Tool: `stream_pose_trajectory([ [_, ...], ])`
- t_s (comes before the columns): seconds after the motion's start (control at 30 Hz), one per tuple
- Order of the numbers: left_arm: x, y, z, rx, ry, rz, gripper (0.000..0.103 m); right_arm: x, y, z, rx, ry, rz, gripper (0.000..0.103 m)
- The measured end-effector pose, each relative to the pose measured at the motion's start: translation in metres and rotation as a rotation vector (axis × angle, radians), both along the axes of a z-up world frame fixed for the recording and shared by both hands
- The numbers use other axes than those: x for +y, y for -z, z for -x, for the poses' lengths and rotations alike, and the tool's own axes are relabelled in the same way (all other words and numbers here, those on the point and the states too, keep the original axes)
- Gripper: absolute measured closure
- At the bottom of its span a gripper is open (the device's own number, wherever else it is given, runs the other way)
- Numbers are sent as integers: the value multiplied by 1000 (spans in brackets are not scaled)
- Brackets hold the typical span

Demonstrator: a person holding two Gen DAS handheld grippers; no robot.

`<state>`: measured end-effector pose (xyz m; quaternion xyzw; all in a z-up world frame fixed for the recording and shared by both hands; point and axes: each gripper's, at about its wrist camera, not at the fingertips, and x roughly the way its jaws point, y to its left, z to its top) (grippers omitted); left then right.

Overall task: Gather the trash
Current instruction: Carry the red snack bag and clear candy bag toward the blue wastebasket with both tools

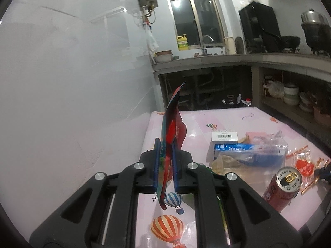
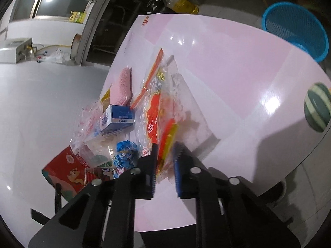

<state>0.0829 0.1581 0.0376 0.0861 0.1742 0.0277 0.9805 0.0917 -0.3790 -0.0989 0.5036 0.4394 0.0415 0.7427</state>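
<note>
Pinched edge-on between the blue pads of the left gripper (image 1: 165, 163), a flat red-and-teal foil snack wrapper (image 1: 172, 128) is held upright above the pink balloon-print tablecloth (image 1: 238, 119). It is judged light, thin and limp — gripped best low on a flat margin, as it is. The right gripper (image 2: 164, 165) is closed on the near edge of a crinkled clear plastic bag with red-and-gold print (image 2: 159, 111), which lies on the cloth amid the litter. Such film is probably slippery and may tear — a bunched fold would be safer. A blue mesh waste basket (image 2: 298, 31) stands beyond the table's far edge.
</note>
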Motion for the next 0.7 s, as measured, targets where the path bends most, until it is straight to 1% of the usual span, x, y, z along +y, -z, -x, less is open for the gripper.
stream_pose_trajectory([
  [0.07,4,-3,1,-9,-5,15,94,0,-1,2,-12,4,-11,94],
  [0.1,6,-5,3,-17,-8,21,94,0,-3,3,-21,8,-13,98],
  [0.27,12,-18,12,-63,-13,55,94,-5,-15,12,-58,45,-1,98],
  [0.43,9,-31,19,-100,2,74,94,-10,-27,25,-85,80,27,98],
  [0.7,-12,-54,34,-155,68,74,94,-25,-42,55,-139,134,58,99],
])
